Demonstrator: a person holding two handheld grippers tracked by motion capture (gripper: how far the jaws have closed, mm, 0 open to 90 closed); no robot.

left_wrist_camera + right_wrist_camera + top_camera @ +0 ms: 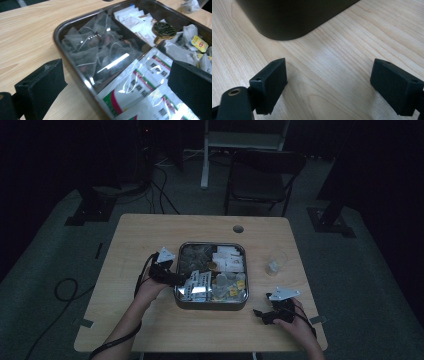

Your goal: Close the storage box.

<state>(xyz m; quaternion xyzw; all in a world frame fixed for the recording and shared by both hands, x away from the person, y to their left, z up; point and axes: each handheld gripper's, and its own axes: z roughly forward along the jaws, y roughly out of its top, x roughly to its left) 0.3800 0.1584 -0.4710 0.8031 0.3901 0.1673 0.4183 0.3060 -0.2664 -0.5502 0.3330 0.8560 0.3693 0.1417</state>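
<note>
The light wooden table (150, 235) carries a square metal tray (212, 304) at its middle; right of the tray stands a clear plastic cup (275, 262).

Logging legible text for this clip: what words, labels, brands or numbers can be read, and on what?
None can be read for certain.
Foil sachets in the tin: dark print on green and red bands, too blurred.
Yellow tag on a tea bag: red mark, too small.
White packets: faint print, unreadable.

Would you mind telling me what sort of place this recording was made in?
Probably a lab or recording studio rather than a home: a lone wooden table on a dim carpeted floor, cables trailing over it, dark stand bases around, and a folding chair behind.
</note>
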